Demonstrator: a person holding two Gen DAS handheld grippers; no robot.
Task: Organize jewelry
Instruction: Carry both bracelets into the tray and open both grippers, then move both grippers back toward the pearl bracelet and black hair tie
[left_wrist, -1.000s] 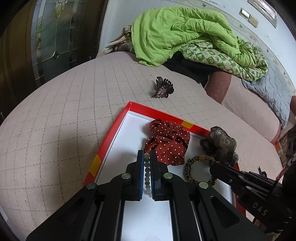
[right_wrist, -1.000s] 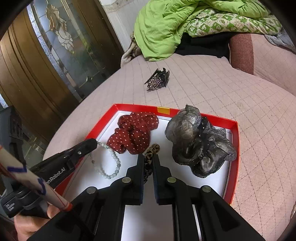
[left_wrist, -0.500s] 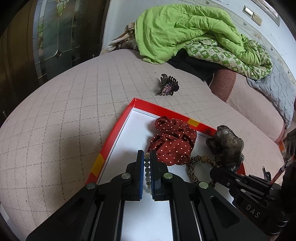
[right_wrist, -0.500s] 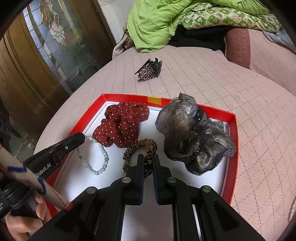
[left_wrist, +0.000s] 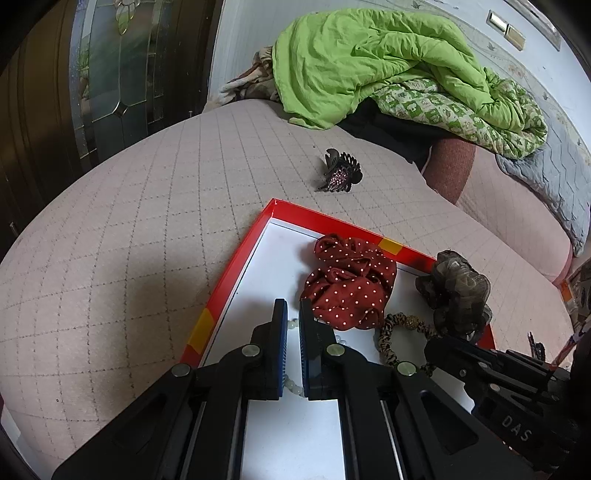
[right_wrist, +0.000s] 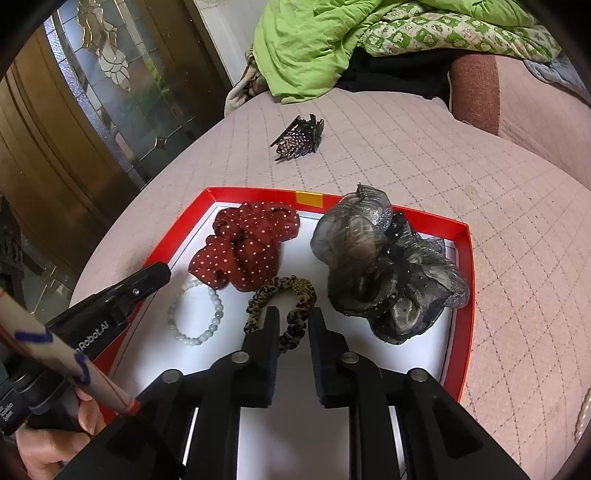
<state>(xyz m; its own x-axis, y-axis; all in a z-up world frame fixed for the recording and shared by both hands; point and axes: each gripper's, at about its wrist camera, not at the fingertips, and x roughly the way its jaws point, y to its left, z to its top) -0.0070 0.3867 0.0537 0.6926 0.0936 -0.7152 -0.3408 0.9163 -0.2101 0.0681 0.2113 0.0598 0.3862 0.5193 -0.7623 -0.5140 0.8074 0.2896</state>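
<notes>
A red-rimmed white tray lies on the pink quilted bed. In it are a red dotted scrunchie, a grey organza scrunchie, a leopard hair tie and a pale bead bracelet. My right gripper is open, its jaws either side of the leopard tie's near loop. My left gripper is slightly open over the bracelet, which lies flat on the tray. A dark rhinestone claw clip lies on the bed beyond the tray.
A green quilt and a grey pillow are piled at the back. A glass-paned wooden door stands left of the bed. A pearl strand shows at the right edge of the right wrist view.
My right gripper has opened off the leopard hair tie and drawn back. My left gripper has parted slightly and let go of the bead bracelet, which now lies on the tray.
</notes>
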